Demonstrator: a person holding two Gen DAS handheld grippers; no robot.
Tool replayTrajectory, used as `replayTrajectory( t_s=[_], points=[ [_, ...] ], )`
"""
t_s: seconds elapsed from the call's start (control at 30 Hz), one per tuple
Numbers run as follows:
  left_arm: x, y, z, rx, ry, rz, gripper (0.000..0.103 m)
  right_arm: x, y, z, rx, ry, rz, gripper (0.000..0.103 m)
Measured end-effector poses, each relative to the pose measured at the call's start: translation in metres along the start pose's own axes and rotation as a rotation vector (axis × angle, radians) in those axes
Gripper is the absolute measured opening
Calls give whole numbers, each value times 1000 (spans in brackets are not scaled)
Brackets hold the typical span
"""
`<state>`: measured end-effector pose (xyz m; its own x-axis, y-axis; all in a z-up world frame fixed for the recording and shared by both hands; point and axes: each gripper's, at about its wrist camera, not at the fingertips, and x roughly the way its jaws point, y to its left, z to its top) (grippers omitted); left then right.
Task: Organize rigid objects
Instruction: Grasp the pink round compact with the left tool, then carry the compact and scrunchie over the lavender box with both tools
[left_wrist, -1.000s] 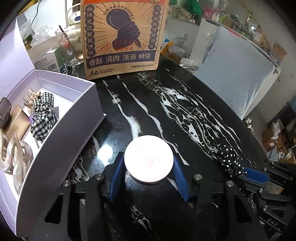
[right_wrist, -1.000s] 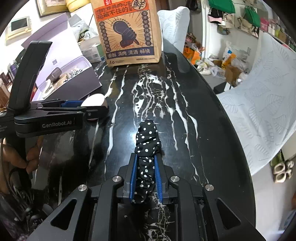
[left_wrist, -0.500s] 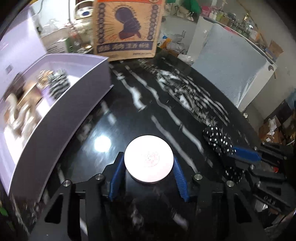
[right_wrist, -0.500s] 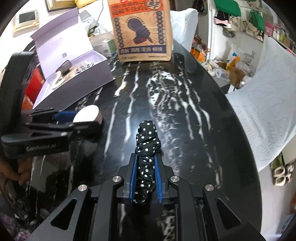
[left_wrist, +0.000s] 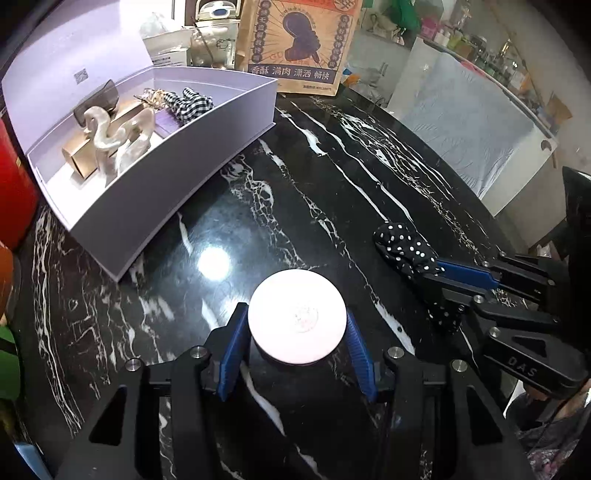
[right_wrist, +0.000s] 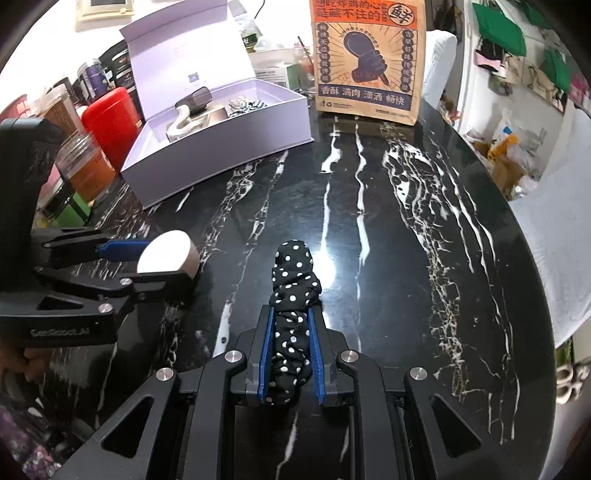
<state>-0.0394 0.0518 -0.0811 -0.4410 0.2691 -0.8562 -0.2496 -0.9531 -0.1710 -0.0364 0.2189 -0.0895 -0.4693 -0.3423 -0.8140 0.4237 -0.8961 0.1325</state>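
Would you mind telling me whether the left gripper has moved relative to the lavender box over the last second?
Yes. The left gripper, clamping the round white compact, drew back from the lavender box, which now sits farther off at upper left.

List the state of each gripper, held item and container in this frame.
Left gripper: shut on the round white compact.
Round white compact: closed, held above the table.
Right gripper: shut on the black polka-dot scrunchie.
Black polka-dot scrunchie: squeezed, sticking out past the fingertips.
Lilac gift box: lid up, holding accessories.
Brown paper bag: upright.
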Motion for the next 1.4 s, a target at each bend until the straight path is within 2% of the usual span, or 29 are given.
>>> replayTrajectory(
  t_s=[0.13,0.17,0.23,0.43,0.5,0.57,0.63,0.73,1.0,1.4],
  points=[
    [-1,4,2,-21,-17,-10,51,3,1,1,17,3,-1,33],
    [0,5,3,-22,-21,-8,51,3,2,1,15,3,-7,43],
    [2,3,5,-12,-33,2,51,4,5,0,0,-1,-31,51],
    [8,-3,7,38,-68,49,52,6,9,0,-18,-10,-66,51],
    [10,-5,8,59,-72,68,52,6,11,0,-24,-13,-75,50],
    [11,-8,8,84,-77,83,52,8,12,1,-37,-19,-100,34],
    [12,-9,7,93,-85,90,52,9,13,3,-46,-20,-109,23],
    [12,-9,7,108,-74,91,50,10,15,4,-45,-19,-109,16],
    [6,-2,2,83,-72,43,50,11,26,6,-53,-7,-83,15],
    [-26,13,-10,37,-111,67,50,-4,55,12,-114,-37,-31,15]
  ],
)
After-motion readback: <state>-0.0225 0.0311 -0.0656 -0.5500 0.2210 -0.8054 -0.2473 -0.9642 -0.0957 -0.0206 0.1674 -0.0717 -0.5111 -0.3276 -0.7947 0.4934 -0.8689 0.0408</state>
